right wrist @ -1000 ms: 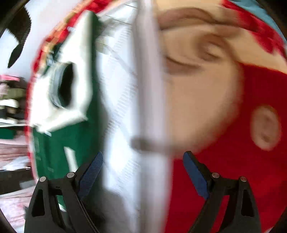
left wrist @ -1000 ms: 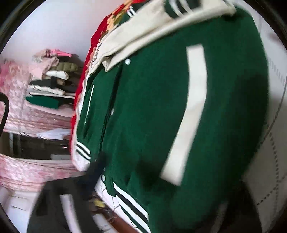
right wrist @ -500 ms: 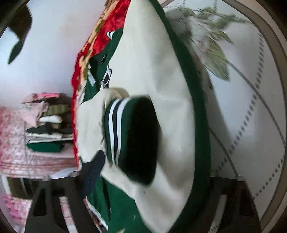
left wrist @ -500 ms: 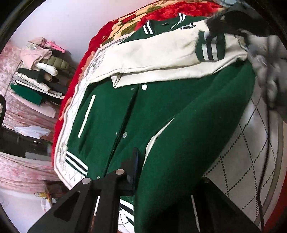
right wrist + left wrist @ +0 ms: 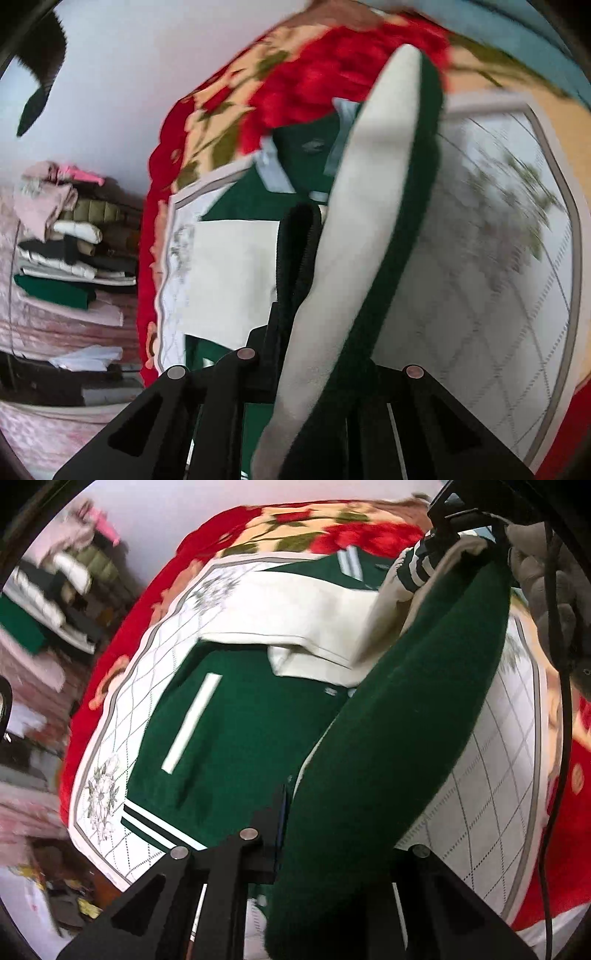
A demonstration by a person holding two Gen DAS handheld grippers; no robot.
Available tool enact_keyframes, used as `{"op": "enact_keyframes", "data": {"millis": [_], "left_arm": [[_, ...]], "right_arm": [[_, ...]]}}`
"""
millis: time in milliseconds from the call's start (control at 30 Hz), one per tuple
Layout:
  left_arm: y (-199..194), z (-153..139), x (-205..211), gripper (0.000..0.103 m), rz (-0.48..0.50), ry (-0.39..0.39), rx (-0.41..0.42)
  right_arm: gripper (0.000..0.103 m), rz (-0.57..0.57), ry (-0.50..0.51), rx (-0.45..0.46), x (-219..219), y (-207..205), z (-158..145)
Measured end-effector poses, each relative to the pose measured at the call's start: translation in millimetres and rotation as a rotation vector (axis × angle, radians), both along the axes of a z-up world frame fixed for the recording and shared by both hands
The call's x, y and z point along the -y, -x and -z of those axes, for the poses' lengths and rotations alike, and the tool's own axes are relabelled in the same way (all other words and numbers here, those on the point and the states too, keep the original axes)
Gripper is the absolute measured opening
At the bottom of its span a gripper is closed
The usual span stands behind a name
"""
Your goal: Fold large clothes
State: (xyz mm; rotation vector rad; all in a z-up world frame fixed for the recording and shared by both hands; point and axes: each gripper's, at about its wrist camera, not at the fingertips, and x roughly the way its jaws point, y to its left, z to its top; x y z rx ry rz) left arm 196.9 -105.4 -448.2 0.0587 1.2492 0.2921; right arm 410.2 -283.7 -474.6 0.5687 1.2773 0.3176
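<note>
Left wrist view
Left gripper [image 5: 291,853]: at 6 o'clock, clamped on a raised green fold of the jacket [image 5: 236,738].
Jacket: spread on the white quilted sheet [image 5: 491,797], cream sleeve [image 5: 295,624] toward 12 o'clock.
Blanket [image 5: 369,535]: red, floral, under the sheet.

Right wrist view
Right gripper [image 5: 295,369]: at 6 o'clock, jaws closing, the jacket's cream-and-green edge [image 5: 373,221] pinched between them.
Clothes pile [image 5: 70,236]: folded, at 9 o'clock.
</note>
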Motion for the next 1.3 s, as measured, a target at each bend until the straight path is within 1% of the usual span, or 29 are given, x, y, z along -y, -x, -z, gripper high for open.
{"op": "enact_keyframes", "data": {"millis": [67,100,133,167,233,267,333,367,400,467,500,533,567,600,633,667,700,767,833,900,967,1000,1033,1067,1100,1133,1200,1267,1300], "left_arm": [[-4,-5,-35,0.011,-0.043,0.045,0.008],[-6,-4,-55,0.015,-0.061,0.071,0.01],[-8,0,-75,0.017,-0.083,0.085,0.0],[-9,4,-92,0.017,-0.104,0.098,-0.005],[-9,14,-132,0.019,-0.154,0.119,-0.014],[-9,21,-150,0.02,-0.173,0.122,-0.02],[-10,41,-189,0.025,-0.21,0.166,-0.042],[-11,50,-204,0.026,-0.229,0.2,-0.061],[-9,60,-224,0.029,-0.263,0.251,-0.077],[1,71,-263,0.035,-0.364,0.358,-0.079],[12,74,-285,0.04,-0.423,0.421,-0.055],[21,74,-299,0.051,-0.47,0.436,-0.041],[30,72,-310,0.059,-0.51,0.437,-0.027],[45,68,-325,0.066,-0.565,0.451,0.0],[57,65,-334,0.066,-0.606,0.452,0.015],[69,62,-340,0.066,-0.646,0.445,0.022],[77,61,-343,0.066,-0.668,0.449,0.023],[91,59,-344,0.066,-0.699,0.463,0.016],[96,66,-337,0.066,-0.702,0.462,-0.014],[90,74,-333,0.064,-0.702,0.454,-0.055],[82,86,-325,0.064,-0.693,0.413,-0.074],[75,92,-321,0.06,-0.668,0.378,-0.087],[68,95,-316,0.033,-0.629,0.354,-0.083],[63,96,-312,0.017,-0.597,0.361,-0.066],[58,97,-309,0.012,-0.588,0.343,-0.066],[53,97,-306,0.008,-0.57,0.308,-0.058],[48,97,-307,0.003,-0.555,0.272,-0.045],[42,102,-317,0.003,-0.569,0.218,-0.046],[41,109,-326,0.003,-0.586,0.196,-0.063]], "right_arm": [[0.013,-0.032,0.033,0.017,-45,-13,-19],[0.013,-0.045,0.046,0.021,-64,-18,-23],[0.013,-0.059,0.066,0.024,-89,-24,-27],[0.013,-0.086,0.092,0.021,-122,-32,-27],[0.013,-0.118,0.112,0.005,-167,-43,-23],[0.013,-0.15,0.137,-0.002,-201,-48,-16],[0.013,-0.185,0.17,-0.009,-243,-53,-4],[0.013,-0.221,0.202,-0.022,-275,-56,9],[0.014,-0.236,0.218,-0.043,-295,-57,23],[0.022,-0.289,0.224,-0.116,-334,-64,51],[0.034,-0.303,0.215,-0.144,-344,-67,64],[0.043,-0.312,0.187,-0.183,-354,-68,77],[0.046,-0.323,0.174,-0.208,-363,-68,85],[0.053,-0.33,0.174,-0.207,-364,-67,85],[0.062,-0.347,0.138,-0.199,-365,-66,82],[0.066,-0.372,0.073,-0.188,-362,-63,77],[0.069,-0.388,0.043,-0.181,-356,-59,72],[0.07,-0.414,0.027,-0.154,-341,-49,60],[0.07,-0.426,0.049,-0.13,-323,-39,52],[0.07,-0.435,0.1,-0.118,-300,-26,49],[0.07,-0.423,0.158,-0.124,-268,-14,52],[0.07,-0.41,0.168,-0.129,-259,-10,56],[0.07,-0.372,0.173,-0.148,-239,-6,62],[0.07,-0.337,0.172,-0.168,-222,-5,67],[0.07,-0.313,0.169,-0.18,-211,-4,71],[0.07,-0.273,0.164,-0.191,-191,-3,78],[0.07,-0.221,0.165,-0.185,-167,-4,87],[0.079,-0.176,0.162,-0.161,-144,-7,102],[0.088,-0.161,0.163,-0.153,-136,-9,113]]}}
